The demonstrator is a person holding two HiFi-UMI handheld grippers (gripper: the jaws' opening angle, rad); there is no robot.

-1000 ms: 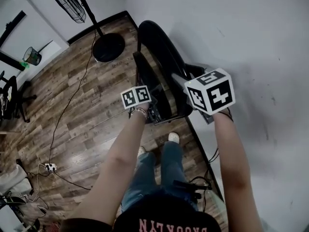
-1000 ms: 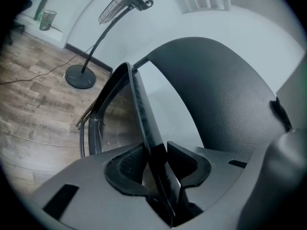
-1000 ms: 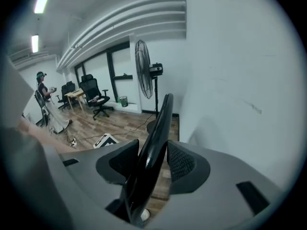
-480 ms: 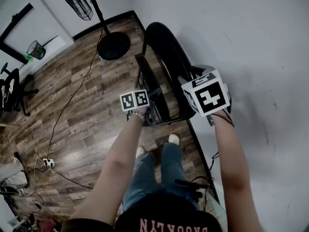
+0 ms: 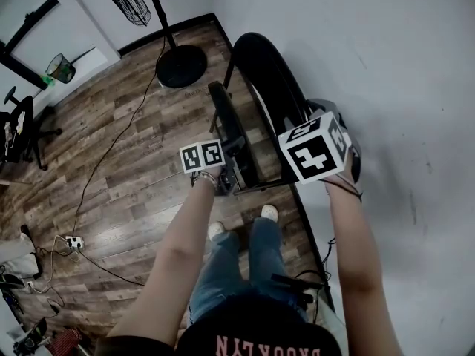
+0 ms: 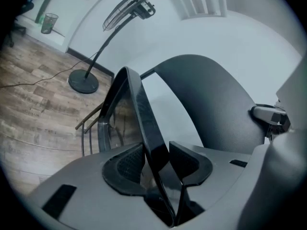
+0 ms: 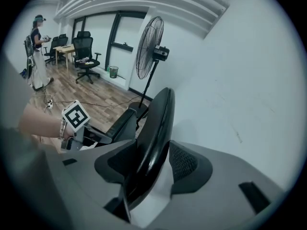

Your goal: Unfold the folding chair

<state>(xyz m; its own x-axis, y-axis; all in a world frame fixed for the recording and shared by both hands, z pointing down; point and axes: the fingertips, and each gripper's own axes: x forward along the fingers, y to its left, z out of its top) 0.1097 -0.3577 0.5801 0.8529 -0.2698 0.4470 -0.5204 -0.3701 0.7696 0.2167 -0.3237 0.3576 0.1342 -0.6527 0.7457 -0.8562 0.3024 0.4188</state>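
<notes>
The black folding chair stands against the white wall, partly spread. Its curved backrest [image 5: 271, 95] leans on the wall and the thin seat panel [image 5: 228, 132] stands out from it on the floor side. My left gripper [image 6: 156, 164] is shut on the seat panel's edge [image 6: 136, 109], with its marker cube [image 5: 202, 156] above the wrist. Shut on the backrest's rim [image 7: 160, 123] is my right gripper [image 7: 151, 164], under its big cube [image 5: 312, 154]. The right gripper view also shows the seat [image 7: 122, 123] and the left cube [image 7: 76, 115].
A standing fan [image 7: 149, 47] has its round base [image 5: 178, 65] just beyond the chair. Cables and a power strip [image 5: 72, 241] lie on the wood floor at left. My feet [image 5: 266, 212] are close behind the chair. Office chairs [image 7: 84, 51] and a person [image 7: 37, 51] are far off.
The left gripper has drawn the seat panel a little away from the backrest, widening the gap. The right gripper's cube has rolled while that hand stayed at the backrest.
</notes>
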